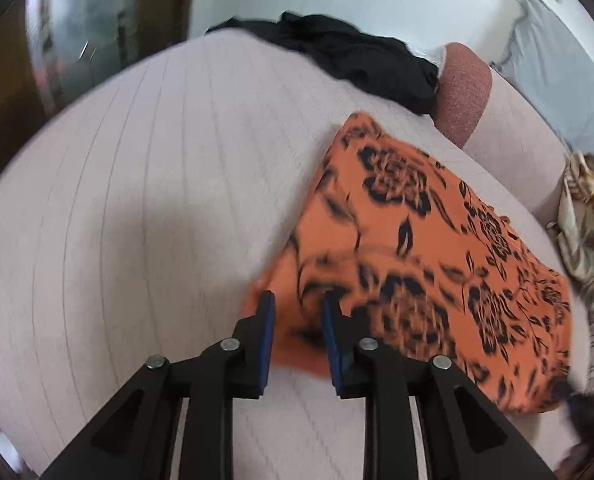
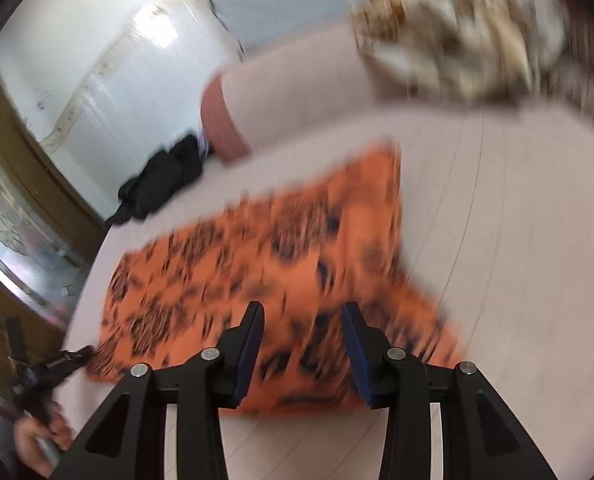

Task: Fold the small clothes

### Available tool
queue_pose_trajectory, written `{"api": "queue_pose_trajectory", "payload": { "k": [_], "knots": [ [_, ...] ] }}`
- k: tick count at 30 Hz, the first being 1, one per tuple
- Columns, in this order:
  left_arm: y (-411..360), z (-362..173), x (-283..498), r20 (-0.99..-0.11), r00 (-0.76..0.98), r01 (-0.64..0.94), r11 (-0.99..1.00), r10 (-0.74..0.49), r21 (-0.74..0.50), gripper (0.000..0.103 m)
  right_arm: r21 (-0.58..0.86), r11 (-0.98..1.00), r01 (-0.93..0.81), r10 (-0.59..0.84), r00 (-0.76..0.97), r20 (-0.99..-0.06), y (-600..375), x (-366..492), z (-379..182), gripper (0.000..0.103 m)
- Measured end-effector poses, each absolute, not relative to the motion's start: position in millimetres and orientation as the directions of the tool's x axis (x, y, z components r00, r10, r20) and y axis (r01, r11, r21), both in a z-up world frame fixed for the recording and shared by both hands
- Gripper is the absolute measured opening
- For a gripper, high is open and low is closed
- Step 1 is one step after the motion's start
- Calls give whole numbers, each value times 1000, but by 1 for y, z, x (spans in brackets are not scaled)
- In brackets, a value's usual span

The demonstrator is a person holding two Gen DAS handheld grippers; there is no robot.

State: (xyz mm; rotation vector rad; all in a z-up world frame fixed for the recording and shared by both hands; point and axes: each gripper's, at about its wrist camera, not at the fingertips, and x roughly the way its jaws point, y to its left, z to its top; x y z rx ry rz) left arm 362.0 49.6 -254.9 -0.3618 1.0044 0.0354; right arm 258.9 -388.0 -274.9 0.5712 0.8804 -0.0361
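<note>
Your orange cloth [image 1: 429, 240] lies flat on the pale quilted bed [image 1: 137, 200], folded into a rough rectangle, with its black flower print facing up. To the left of the cloth's long edge in the left wrist view you have a broad stretch of bare bedcover running out to the bed's rounded edge. Beyond the cloth's far corner a dark black garment [image 1: 357, 56] sits crumpled near the bed's far edge, just beside a reddish-pink cushion [image 1: 461, 92]. On the far right, a cream and gold patterned cloth [image 1: 589, 220] is bunched up close to the orange cloth's right edge.

Your left gripper [image 1: 297, 316] has its jaws apart, straddling the near corner of the orange cloth; the blue pads [image 1: 267, 336] are spread and do not pinch the fabric between them. Your right gripper [image 2: 303, 332] is likewise spread wide over the near edge of the orange cloth [image 2: 257, 264], with cloth showing between the fingers but not clamped. That view is badly blurred, so you cannot tell whether the fingertips touch the fabric.

In the right wrist view, your left hand [image 2: 37, 436] and its tool show at the lower left, at the cloth's corner. Bare bedcover [image 2: 517, 240] lies open to the right of the cloth.

The bedcover is matte, stitched in long parallel lines.
</note>
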Motion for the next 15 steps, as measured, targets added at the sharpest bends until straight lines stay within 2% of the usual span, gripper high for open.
{"api": "queue_pose_trajectory", "payload": {
  "k": [2, 3, 4, 7, 9, 11, 13, 15],
  "knots": [
    [55, -256, 348, -812, 545, -196, 910, -209, -365, 29, 478, 821, 313, 264, 534, -803, -386, 266, -308, 45],
    [55, -254, 340, -807, 542, -192, 900, -236, -392, 38, 479, 815, 327, 269, 518, -812, -385, 268, -315, 45],
    [59, -255, 334, -791, 535, -191, 870, -297, -455, 48, 485, 810, 329, 259, 541, -800, -386, 265, -310, 45],
    [65, -263, 315, -729, 515, -205, 760, -452, -616, 60, 583, 766, 270, 329, 615, -717, -389, 250, -288, 52],
    [60, -271, 311, -702, 486, -200, 716, -520, -669, 63, 643, 708, 293, 346, 649, -677, -398, 233, -284, 67],
    [57, -275, 317, -680, 479, -203, 684, -555, -701, 64, 713, 621, 326, 383, 667, -639, -408, 217, -290, 67],
    [56, -282, 325, -657, 483, -214, 650, -579, -730, 73, 752, 549, 365, 422, 656, -626, -413, 204, -304, 68],
    [56, -287, 333, -617, 513, -242, 590, -597, -771, 77, 757, 517, 399, 436, 639, -634, -415, 204, -315, 67]
  ]
}}
